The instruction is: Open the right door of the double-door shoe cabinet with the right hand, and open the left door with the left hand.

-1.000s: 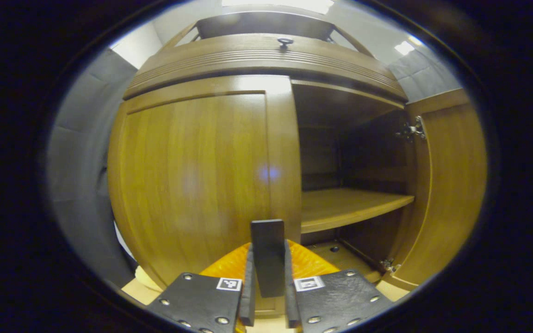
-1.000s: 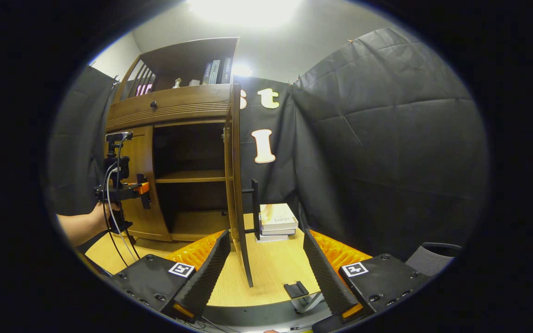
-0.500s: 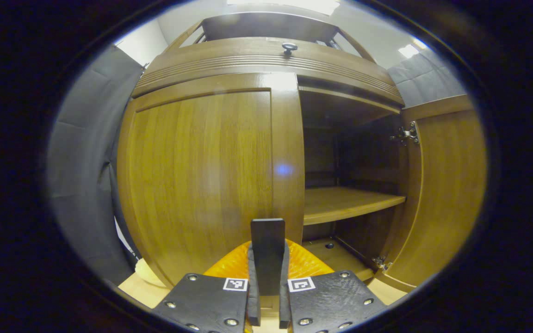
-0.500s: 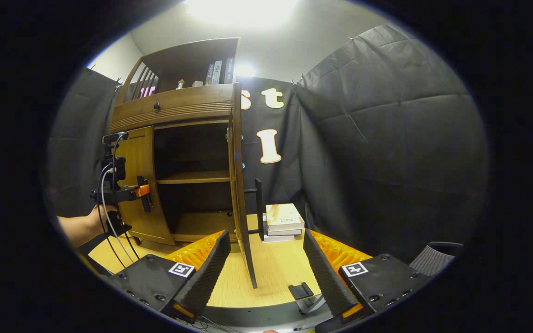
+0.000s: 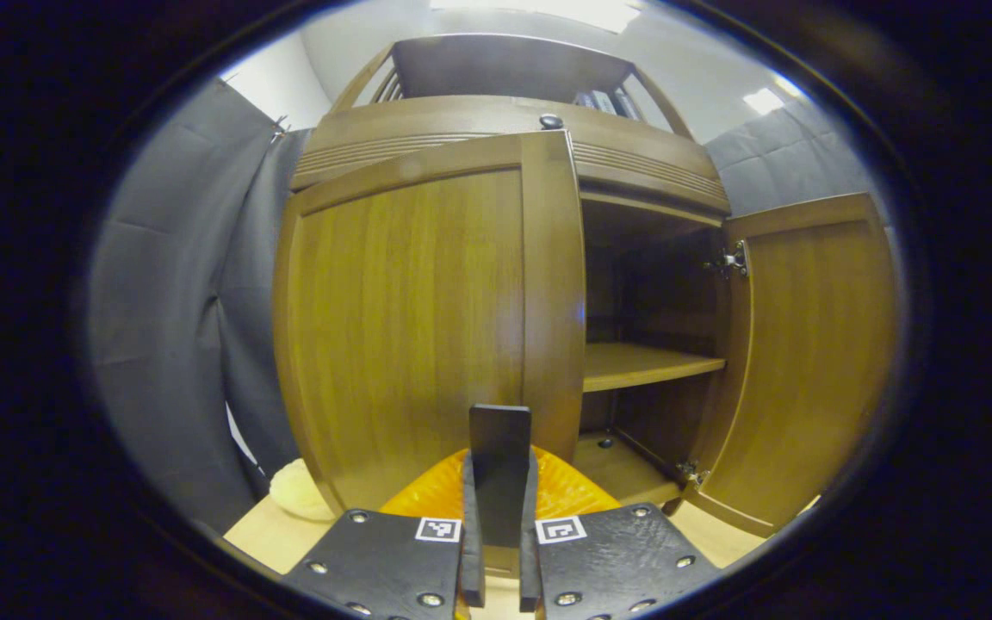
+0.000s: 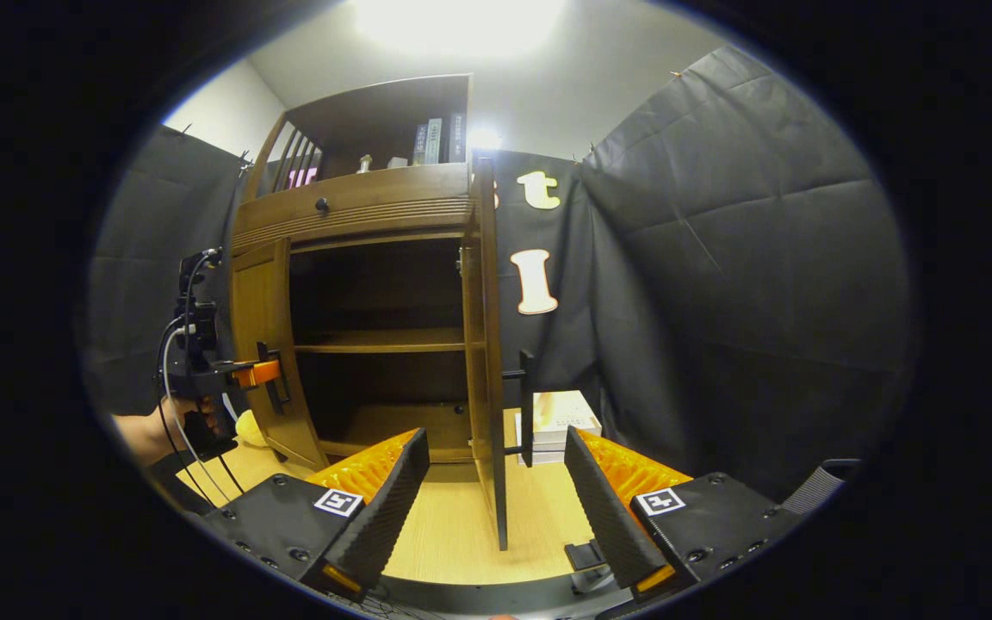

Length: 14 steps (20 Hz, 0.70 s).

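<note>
We've got a brown wooden shoe cabinet point(image 6: 358, 207) standing on the table. Its right door point(image 6: 489, 362) is swung wide open, edge-on to us, dark bar handle point(image 6: 527, 408) sticking out. Left door point(image 5: 427, 319) is partly open, its dark handle point(image 5: 499, 469) upright.

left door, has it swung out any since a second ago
Yes. In the right gripper view the left door has swung outward from the cabinet frame, pulled by the left gripper shut on its handle.

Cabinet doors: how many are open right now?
2. The right wooden cabinet door stands wide open; the left wooden cabinet door is partly open, its black bar handle clamped by the left hand-held gripper.
</note>
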Each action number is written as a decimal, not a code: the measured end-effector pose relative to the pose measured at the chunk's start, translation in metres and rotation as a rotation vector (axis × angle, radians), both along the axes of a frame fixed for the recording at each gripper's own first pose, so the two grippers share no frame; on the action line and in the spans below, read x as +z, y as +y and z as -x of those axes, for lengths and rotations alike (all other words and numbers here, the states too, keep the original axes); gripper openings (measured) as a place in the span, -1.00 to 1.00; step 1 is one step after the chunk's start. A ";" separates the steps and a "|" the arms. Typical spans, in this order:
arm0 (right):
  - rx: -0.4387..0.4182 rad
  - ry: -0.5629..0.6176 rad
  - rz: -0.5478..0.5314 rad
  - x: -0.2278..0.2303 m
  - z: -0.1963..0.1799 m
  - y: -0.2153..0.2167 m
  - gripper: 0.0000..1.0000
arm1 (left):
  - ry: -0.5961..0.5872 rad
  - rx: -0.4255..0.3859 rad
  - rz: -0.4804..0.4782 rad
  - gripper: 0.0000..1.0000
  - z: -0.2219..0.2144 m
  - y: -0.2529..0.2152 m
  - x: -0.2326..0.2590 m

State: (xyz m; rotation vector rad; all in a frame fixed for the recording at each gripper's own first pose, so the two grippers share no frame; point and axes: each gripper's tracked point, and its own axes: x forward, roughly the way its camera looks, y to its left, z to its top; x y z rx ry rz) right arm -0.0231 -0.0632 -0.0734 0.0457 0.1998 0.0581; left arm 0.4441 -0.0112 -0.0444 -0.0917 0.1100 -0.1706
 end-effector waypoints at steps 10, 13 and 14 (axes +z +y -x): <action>0.090 -0.022 -0.018 0.008 -0.010 0.037 0.99 | -0.001 0.032 -0.005 -0.68 0.050 0.039 0.003; 0.110 -0.029 -0.015 0.010 -0.010 0.046 0.99 | 0.003 0.041 0.004 -0.64 0.063 0.054 0.002; 0.116 -0.028 -0.013 0.009 -0.010 0.050 0.99 | 0.003 0.039 0.005 -0.63 0.066 0.060 0.003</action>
